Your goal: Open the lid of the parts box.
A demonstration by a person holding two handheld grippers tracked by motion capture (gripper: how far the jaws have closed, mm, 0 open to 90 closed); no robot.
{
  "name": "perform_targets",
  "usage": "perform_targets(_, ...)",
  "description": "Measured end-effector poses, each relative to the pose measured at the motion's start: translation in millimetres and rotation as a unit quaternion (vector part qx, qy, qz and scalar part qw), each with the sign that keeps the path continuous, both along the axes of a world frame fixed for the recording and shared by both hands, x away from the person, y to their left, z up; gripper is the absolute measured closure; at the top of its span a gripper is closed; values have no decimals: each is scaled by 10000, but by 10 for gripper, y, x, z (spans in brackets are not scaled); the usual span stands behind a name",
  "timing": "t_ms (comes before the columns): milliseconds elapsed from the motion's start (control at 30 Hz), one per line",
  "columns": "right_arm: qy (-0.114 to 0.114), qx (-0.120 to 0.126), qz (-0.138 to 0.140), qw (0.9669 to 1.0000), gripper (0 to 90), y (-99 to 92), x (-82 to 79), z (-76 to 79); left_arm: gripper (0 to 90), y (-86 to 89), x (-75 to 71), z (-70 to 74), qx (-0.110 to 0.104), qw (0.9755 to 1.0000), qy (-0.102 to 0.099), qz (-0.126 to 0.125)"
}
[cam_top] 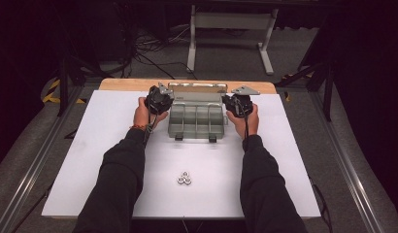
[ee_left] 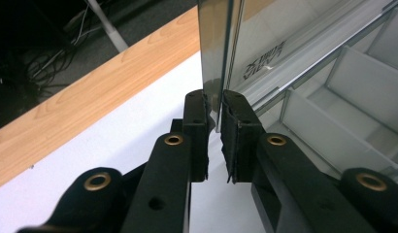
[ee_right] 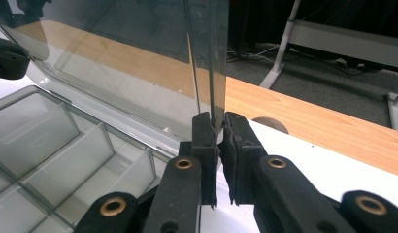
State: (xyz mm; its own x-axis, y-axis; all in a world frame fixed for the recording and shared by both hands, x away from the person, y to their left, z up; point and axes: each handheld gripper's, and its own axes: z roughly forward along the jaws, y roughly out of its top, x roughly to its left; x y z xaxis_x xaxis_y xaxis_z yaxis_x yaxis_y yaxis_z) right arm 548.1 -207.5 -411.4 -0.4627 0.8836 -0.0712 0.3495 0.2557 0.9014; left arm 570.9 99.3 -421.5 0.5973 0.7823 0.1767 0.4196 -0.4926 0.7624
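A clear plastic compartment box [cam_top: 194, 121] sits at the far middle of the white board, its lid [cam_top: 197, 88] standing upright. My left gripper [cam_top: 171, 98] is at the lid's left edge and my right gripper [cam_top: 226, 100] at its right edge. In the left gripper view the left gripper [ee_left: 214, 104] is shut on the lid's [ee_left: 255, 43] thin side edge, with empty compartments [ee_left: 342, 111] to the right. In the right gripper view the right gripper [ee_right: 219, 126] is shut on the lid's [ee_right: 114, 63] other side edge, above empty compartments [ee_right: 66, 145].
Three small metal nuts [cam_top: 185, 178] lie clustered on the white board [cam_top: 90, 145] near its front. A wooden table edge [cam_top: 129, 83] runs behind the board. Beyond it stand a white table frame [cam_top: 228, 29] and floor cables [cam_top: 148, 48].
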Motion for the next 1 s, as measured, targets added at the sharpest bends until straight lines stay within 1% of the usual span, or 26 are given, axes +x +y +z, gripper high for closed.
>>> perform_targets(33,11,14,-22,10000,840,4,9,-5,811,-4,6,-7,54,10000,-19,17)
perform_targets(100,44,22,-48,10000,838,14,23,-21,803,-24,17,-21,66,10000,36,53)
perform_targets(133,74,7,-73,9999,837,21,31,-31,795,-31,22,-24,47,10000,40,71)
perform_targets(167,74,-23,-75,9999,835,24,37,-39,794,-35,29,-24,76,9999,39,80)
perform_targets(233,104,25,-95,9999,834,26,50,-51,790,-48,37,-29,98,9999,69,120)
perform_targets(300,139,42,-97,9998,835,25,70,-61,798,-46,57,-28,108,9999,82,105)
perform_targets(367,166,34,-124,9998,835,26,88,-71,798,-52,70,-29,122,9998,98,142)
perform_targets(433,202,-5,-145,9997,835,39,106,-84,798,-56,80,-33,103,9998,98,146)
perform_targets(467,227,5,-165,9996,835,43,115,-92,798,-51,87,-27,108,9997,138,148)
perform_targets(533,311,10,-189,9993,853,39,136,-113,796,-49,105,-25,47,9997,184,160)
perform_targets(567,335,1,-175,9993,853,30,147,-122,791,-54,110,-17,70,9996,220,166)
perform_targets(633,349,55,-182,9992,853,26,151,-124,786,-66,122,-7,172,9995,212,155)
perform_targets(700,348,51,-205,9992,852,29,153,-125,784,-69,131,-8,163,9995,203,163)
perform_targets(767,354,82,-216,9991,852,26,159,-133,781,-74,129,-13,110,9994,238,218)
perform_targets(867,432,22,-254,9987,844,39,171,-162,781,-85,132,-12,151,9994,239,220)
perform_targets(933,490,-25,-283,9984,838,51,182,-192,776,-93,131,-15,178,9992,217,267)
perform_targets(1000,520,-21,-309,9982,840,57,189,-210,766,-99,133,-18,190,9992,197,302)
